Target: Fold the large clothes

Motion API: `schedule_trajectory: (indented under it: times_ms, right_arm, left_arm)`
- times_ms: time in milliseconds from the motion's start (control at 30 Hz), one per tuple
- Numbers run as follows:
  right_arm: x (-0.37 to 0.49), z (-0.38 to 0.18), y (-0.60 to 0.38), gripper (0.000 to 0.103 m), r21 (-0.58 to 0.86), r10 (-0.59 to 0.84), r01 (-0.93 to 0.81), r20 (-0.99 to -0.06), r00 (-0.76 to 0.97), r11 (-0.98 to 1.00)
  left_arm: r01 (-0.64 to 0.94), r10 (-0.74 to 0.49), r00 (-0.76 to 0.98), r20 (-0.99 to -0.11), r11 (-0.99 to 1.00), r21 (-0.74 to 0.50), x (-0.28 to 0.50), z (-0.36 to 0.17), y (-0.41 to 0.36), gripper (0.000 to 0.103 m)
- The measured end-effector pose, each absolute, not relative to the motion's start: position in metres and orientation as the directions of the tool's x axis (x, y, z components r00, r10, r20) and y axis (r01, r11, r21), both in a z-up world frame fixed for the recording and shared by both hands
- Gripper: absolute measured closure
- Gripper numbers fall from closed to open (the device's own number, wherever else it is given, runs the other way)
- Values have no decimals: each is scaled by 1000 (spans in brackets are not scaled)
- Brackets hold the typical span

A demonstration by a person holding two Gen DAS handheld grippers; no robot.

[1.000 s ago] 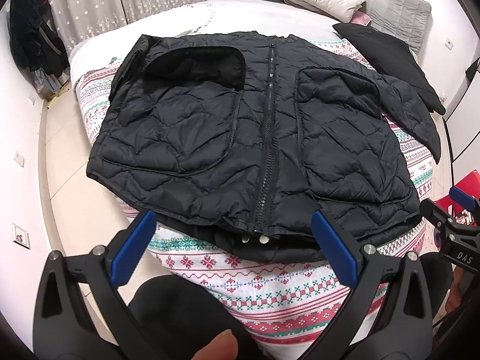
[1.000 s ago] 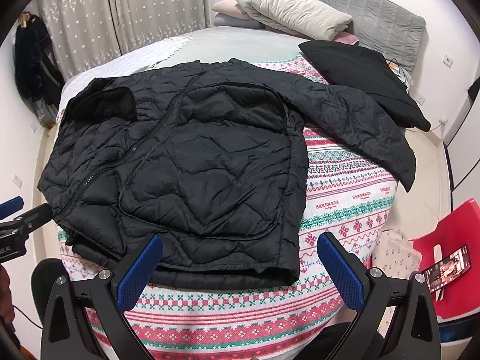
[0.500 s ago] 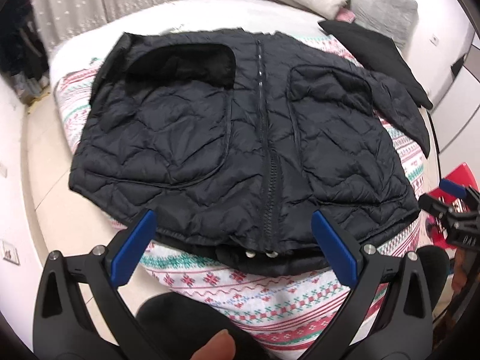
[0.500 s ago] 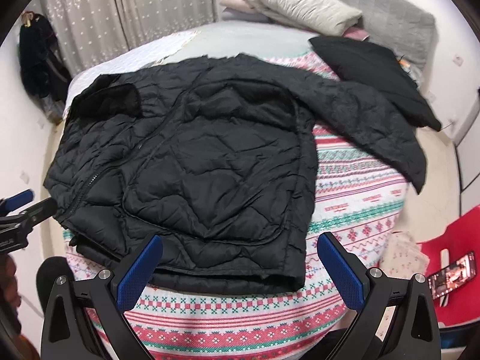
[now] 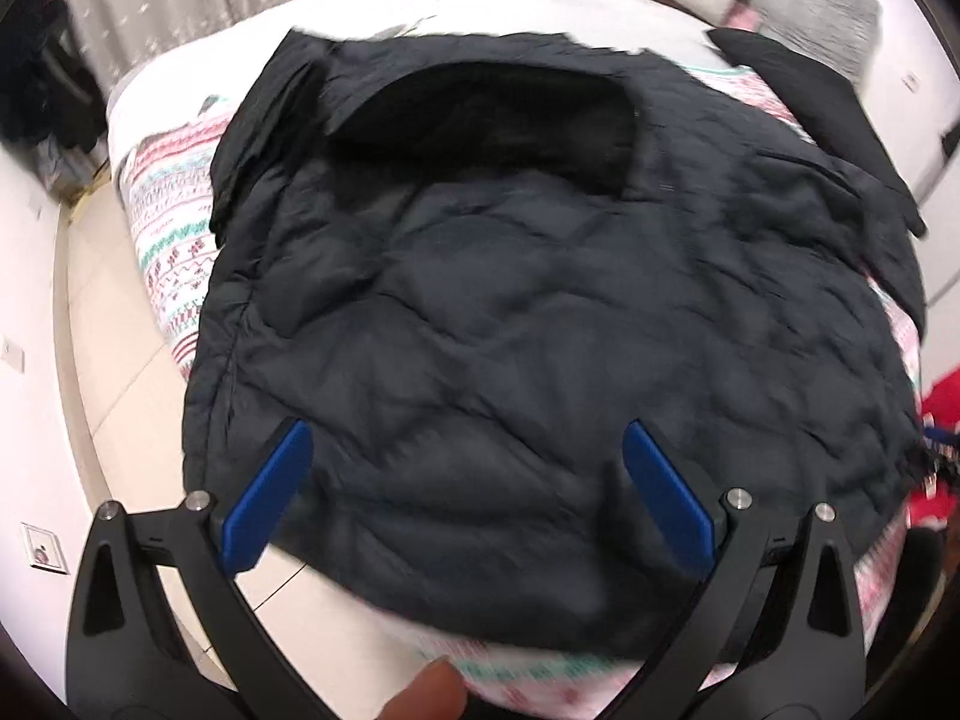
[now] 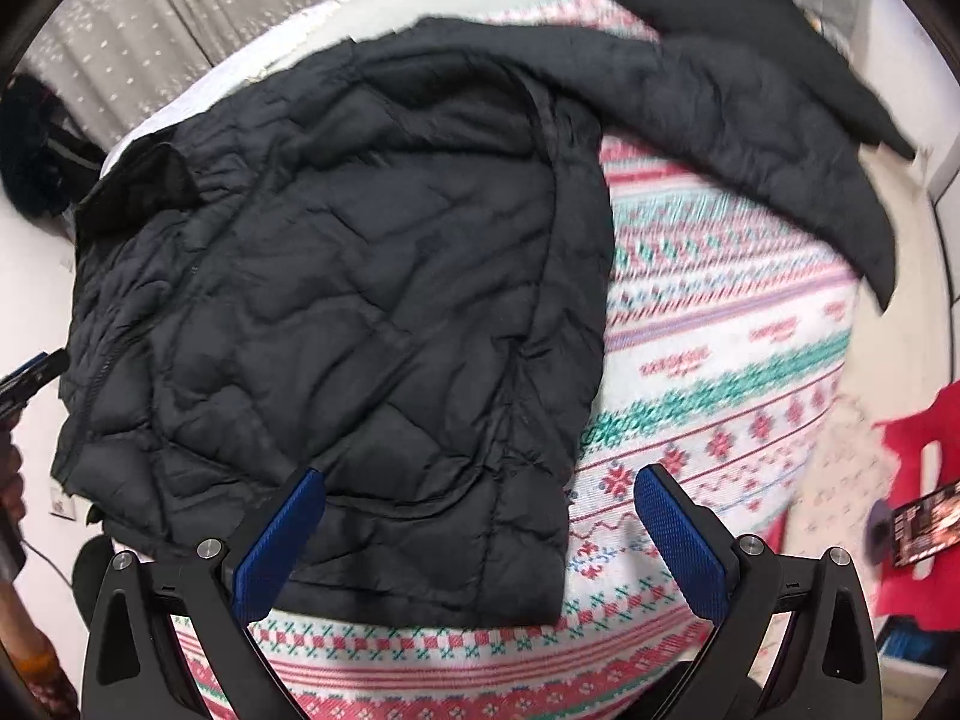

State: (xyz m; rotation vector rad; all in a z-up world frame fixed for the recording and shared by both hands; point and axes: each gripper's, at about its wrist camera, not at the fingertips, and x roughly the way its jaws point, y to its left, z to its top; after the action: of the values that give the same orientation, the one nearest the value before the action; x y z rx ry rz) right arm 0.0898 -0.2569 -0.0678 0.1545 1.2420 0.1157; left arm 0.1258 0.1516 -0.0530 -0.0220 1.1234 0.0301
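We have hardly begun: the black quilted jacket [image 6: 336, 312] lies spread flat on the patterned bed [image 6: 720, 372], one sleeve [image 6: 750, 120] flung outward. Left gripper [image 5: 468, 498] and right gripper [image 6: 480, 528] hover over its hem, fingers spread, holding nothing.

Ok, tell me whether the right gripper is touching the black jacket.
Cannot tell. In the right wrist view the right gripper is open over the black jacket hem, but blur hides any contact or gap.

Matt quilted cloth jacket [image 6: 360, 312] on patterned knit-look blanket [image 6: 720, 360]; textured blue tool pads [image 6: 678, 540].
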Motion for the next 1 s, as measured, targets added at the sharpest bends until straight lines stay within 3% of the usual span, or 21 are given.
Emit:
schedule_trajectory:
  times_ms: [167,400,667,1000]
  right_arm:
    - [95,-107,-260,0,256,242,38,-944,225,966]
    - [79,-114,-258,0,244,237,-15,-925,297,970]
    - [62,-112,-253,0,217,232,-80,-917,325,973]
    - [57,-112,-279,0,402,395,-33,-877,274,915]
  left_arm:
    - [-76,-9,401,-916,996,-43,143,-91,172,0]
    - [79,41,402,-915,994,79,134,-100,157,0]
    - [189,-34,348,-937,981,35,142,-85,168,0]
    - [61,-49,466,-883,998,-23,154,-71,253,0]
